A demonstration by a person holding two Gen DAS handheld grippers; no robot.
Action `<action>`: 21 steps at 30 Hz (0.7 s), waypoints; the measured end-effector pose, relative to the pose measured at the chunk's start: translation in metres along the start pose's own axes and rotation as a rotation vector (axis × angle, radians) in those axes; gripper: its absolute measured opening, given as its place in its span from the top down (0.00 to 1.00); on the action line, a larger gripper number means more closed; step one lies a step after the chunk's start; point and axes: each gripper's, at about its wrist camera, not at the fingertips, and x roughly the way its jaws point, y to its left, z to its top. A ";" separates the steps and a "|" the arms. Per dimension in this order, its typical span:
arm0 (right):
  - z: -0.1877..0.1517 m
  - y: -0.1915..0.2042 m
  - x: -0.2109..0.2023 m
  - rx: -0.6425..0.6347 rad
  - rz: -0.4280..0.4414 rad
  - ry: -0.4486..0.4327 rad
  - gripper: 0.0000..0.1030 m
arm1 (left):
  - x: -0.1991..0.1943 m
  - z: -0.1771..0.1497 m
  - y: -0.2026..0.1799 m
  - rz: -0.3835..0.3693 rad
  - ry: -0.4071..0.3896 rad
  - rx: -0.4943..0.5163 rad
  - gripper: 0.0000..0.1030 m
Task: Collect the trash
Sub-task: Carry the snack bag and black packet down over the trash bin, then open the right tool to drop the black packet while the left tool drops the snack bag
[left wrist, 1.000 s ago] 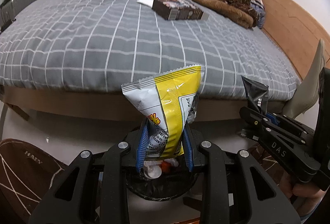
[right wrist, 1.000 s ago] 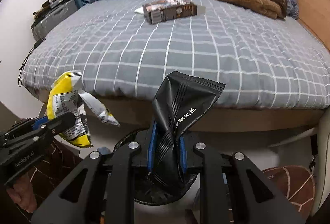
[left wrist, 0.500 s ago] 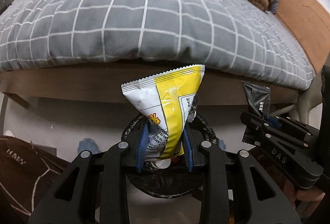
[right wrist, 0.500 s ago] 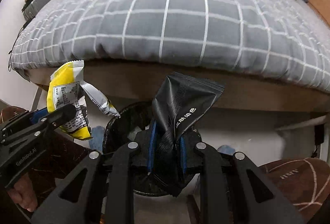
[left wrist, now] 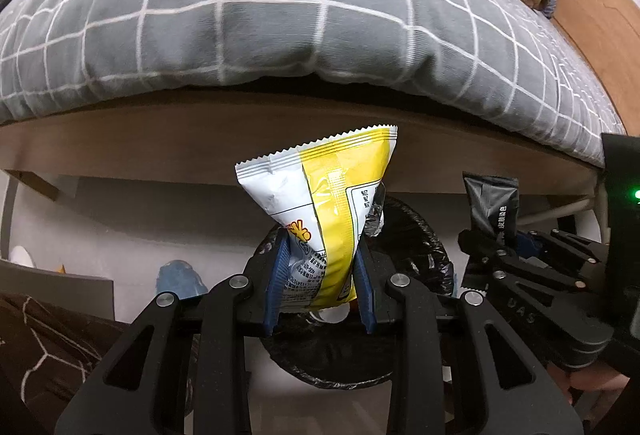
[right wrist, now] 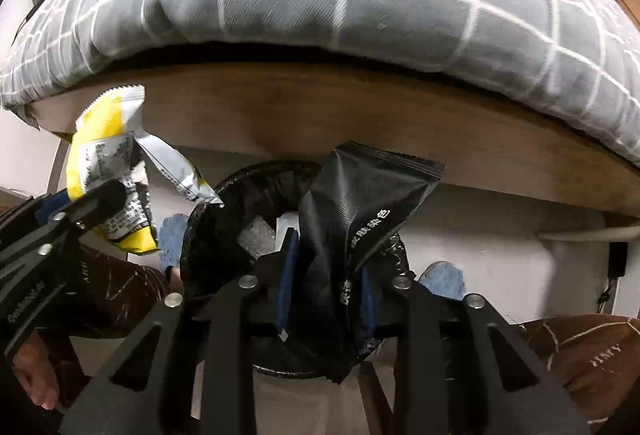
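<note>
Both grippers point steeply down over the bin (left wrist: 420, 235), a round can lined with a black bag that stands on the floor just in front of the wooden bed frame (left wrist: 160, 139). The left gripper (left wrist: 320, 275) is clenched on the yellow and white snack bag (left wrist: 320, 195), its blue pads pinching the bag's lower end while the rest stands up above the fingers. The right gripper (right wrist: 326, 279) has the black sachet (right wrist: 360, 211) between its blue pads, and its jaws are opening; in the right wrist view a gap shows beside the left pad, so the sachet looks loose and about to slip. Doing this step well means letting each wrapper go only when it hangs squarely over the bin's mouth, since such light foil packs drift and can catch on the rim. The sachet seems well placed, with the liner and some pale rubbish directly beneath it. The snack bag also appears to sit over the opening, so the left jaws can part next, widely enough that the crumpled end does not cling to a pad
</note>
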 end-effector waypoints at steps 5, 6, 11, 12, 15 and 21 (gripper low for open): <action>-0.003 0.005 0.005 -0.020 -0.001 0.001 0.54 | 0.001 -0.001 0.005 0.008 0.009 -0.009 0.71; -0.003 0.006 0.005 -0.022 -0.002 -0.002 0.51 | 0.001 -0.001 0.005 0.009 0.010 -0.009 0.71; -0.003 0.005 -0.003 -0.009 0.005 -0.042 0.27 | 0.007 0.008 -0.003 0.011 0.020 -0.010 0.71; -0.004 0.003 -0.006 -0.007 0.005 -0.054 0.24 | 0.008 0.009 -0.003 0.009 0.020 -0.007 0.71; -0.005 -0.006 -0.011 0.006 0.002 -0.076 0.18 | 0.012 0.010 -0.007 0.004 0.021 0.004 0.71; -0.008 -0.043 -0.021 0.089 -0.027 -0.114 0.07 | 0.020 0.009 -0.019 -0.015 0.034 0.035 0.71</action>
